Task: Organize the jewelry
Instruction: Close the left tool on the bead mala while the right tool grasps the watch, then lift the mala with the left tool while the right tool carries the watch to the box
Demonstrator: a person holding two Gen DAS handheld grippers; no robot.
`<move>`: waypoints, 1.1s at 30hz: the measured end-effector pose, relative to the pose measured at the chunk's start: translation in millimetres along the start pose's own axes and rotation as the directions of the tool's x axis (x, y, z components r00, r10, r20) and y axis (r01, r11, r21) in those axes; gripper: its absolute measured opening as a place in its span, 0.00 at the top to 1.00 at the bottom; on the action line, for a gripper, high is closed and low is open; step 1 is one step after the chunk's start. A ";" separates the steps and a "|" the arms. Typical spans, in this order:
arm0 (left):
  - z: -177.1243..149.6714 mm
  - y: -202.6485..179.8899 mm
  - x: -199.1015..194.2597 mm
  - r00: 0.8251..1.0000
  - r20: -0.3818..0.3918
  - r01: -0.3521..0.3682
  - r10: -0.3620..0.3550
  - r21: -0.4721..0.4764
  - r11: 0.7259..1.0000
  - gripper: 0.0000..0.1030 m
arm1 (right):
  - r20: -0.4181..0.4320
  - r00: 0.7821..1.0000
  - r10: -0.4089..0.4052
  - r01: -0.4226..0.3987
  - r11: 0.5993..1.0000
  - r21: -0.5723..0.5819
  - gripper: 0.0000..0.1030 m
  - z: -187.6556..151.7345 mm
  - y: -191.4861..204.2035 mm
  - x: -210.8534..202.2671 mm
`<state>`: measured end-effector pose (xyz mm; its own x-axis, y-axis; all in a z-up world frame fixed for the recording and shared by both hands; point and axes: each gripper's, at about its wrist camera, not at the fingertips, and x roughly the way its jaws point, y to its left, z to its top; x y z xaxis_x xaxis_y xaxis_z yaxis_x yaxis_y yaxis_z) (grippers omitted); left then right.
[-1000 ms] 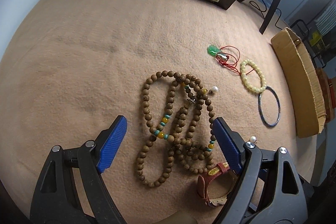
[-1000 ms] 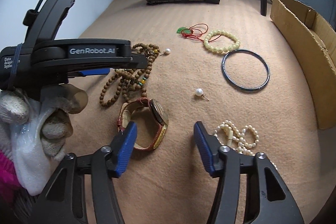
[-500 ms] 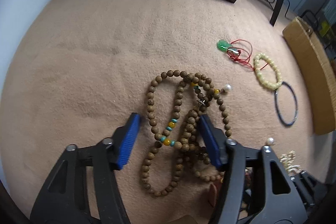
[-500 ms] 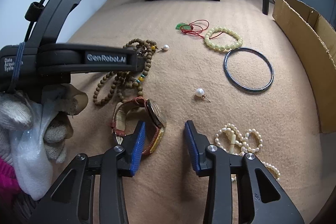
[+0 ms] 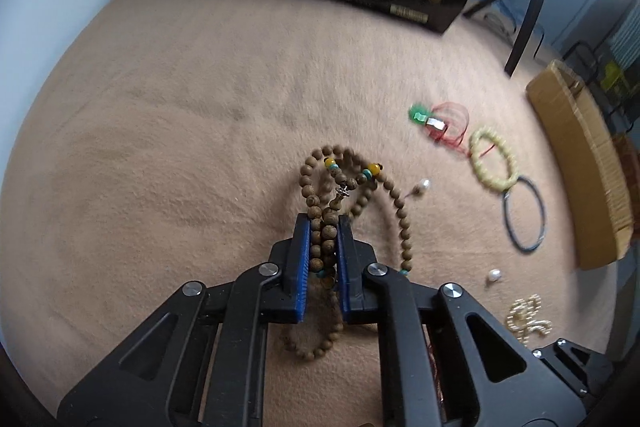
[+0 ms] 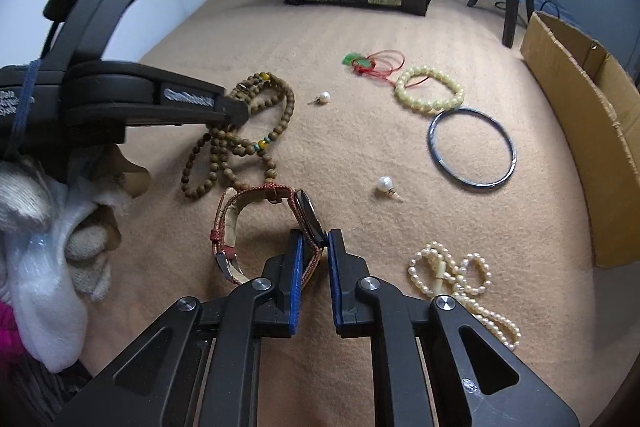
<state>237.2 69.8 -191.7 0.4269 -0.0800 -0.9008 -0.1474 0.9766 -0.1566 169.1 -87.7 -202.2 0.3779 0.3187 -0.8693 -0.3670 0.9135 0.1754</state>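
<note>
Behind left claw (image 5: 324, 247), watch (image 5: 434, 367) mostly hidden

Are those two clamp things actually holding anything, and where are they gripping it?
Left gripper pinches bunched strands of the wooden bead necklace. Right gripper clamps the wristwatch at its case.

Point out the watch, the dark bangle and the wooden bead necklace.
watch (image 6: 308, 217), right wrist view, on the edge of its face.
dark bangle (image 6: 434, 150), right wrist view, on its left rim.
wooden bead necklace (image 5: 402, 213), left wrist view, on the loose right-hand strand.
</note>
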 end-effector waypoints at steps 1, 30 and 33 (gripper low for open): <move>0.3 3.1 -5.7 1.000 0.013 0.006 -0.006 -0.007 1.000 0.90 | 0.011 1.000 -0.007 0.007 1.000 0.001 0.90 0.5 -0.6 -3.6; 15.1 -4.3 -125.6 0.949 0.242 0.218 -0.203 -0.036 0.975 0.90 | 0.204 0.968 -0.144 0.131 0.988 0.077 0.90 10.9 -55.1 -104.0; 16.5 -14.0 -138.1 0.940 0.257 0.239 -0.226 -0.020 0.971 0.90 | 0.218 0.962 -0.165 0.146 0.984 0.101 0.90 9.6 -66.7 -114.8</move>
<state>195.0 70.4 -58.4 0.6637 -0.2444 -0.7070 -0.0592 0.9250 -0.3754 158.3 -182.8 -109.7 0.6097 0.2106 -0.7642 -0.2198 0.9712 0.0923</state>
